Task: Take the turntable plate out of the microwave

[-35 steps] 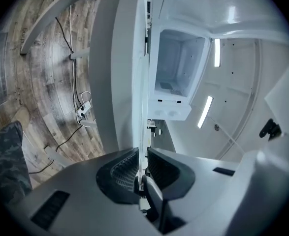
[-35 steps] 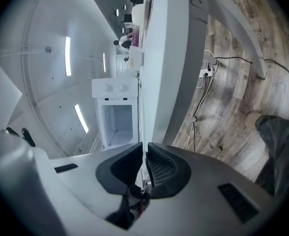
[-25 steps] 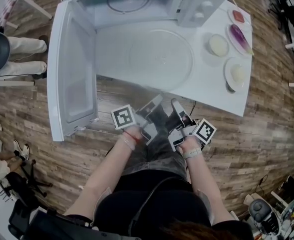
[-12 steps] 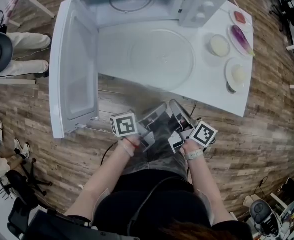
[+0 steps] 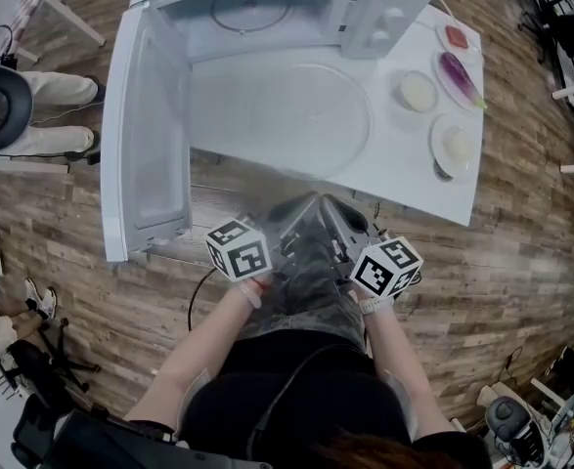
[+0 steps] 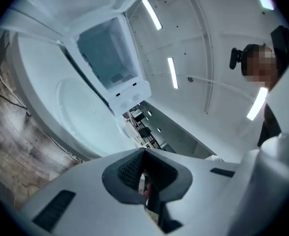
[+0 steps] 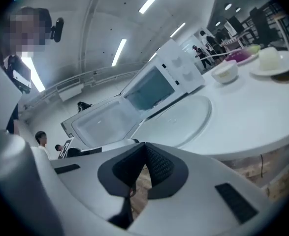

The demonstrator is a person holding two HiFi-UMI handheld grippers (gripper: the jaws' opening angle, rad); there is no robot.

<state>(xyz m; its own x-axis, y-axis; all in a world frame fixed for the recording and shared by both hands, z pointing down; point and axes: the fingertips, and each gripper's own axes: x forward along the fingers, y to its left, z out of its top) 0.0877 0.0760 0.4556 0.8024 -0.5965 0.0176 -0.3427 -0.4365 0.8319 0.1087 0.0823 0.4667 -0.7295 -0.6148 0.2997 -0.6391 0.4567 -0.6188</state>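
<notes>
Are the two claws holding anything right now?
No. The left gripper and the right gripper are both shut on nothing. The turntable plate lies on the table, away from both.

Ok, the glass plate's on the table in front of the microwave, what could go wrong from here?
1. The turntable plate is clear glass on a white table, its near rim close to the front edge; a bump could slide it off.
2. The microwave door stands wide open on the side of the left gripper; a sideways swing might hit it.
3. Food dishes sit just right of the plate.
</notes>
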